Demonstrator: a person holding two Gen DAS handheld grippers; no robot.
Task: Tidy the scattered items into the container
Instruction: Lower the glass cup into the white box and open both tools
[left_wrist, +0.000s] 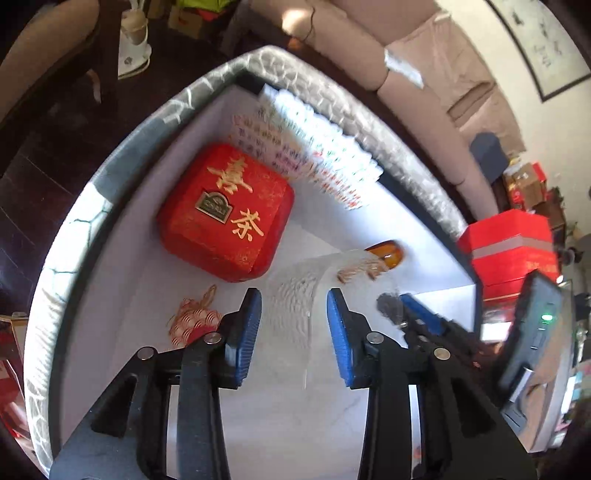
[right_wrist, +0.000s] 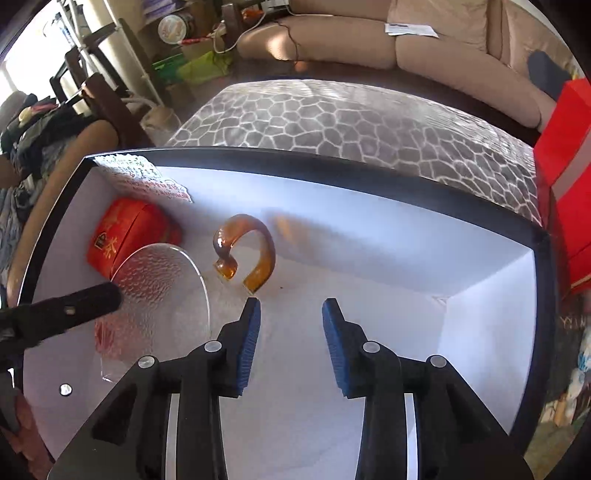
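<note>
A white box with a black rim (right_wrist: 332, 173) sits on a pebble-patterned surface; it also shows in the left wrist view (left_wrist: 110, 258). Inside lie a red tea tin (left_wrist: 227, 210) (right_wrist: 125, 236), a printed packet (left_wrist: 317, 155) (right_wrist: 144, 177), an amber hook-shaped piece (right_wrist: 255, 251) (left_wrist: 388, 253) and a clear textured glass piece (right_wrist: 162, 295) (left_wrist: 299, 299) with a red paper cut-out (left_wrist: 194, 319) beside it. My left gripper (left_wrist: 294, 325) is open over the glass piece. My right gripper (right_wrist: 291, 336) is open and empty above the box floor, just short of the amber piece.
A red gift box (left_wrist: 513, 251) (right_wrist: 569, 166) stands right of the white box. A beige sofa (right_wrist: 388, 40) runs behind. Chairs and bags (right_wrist: 92, 96) crowd the left. The right gripper (left_wrist: 424, 317) reaches in beside my left one, and the left finger (right_wrist: 74, 310) shows at the right view's left.
</note>
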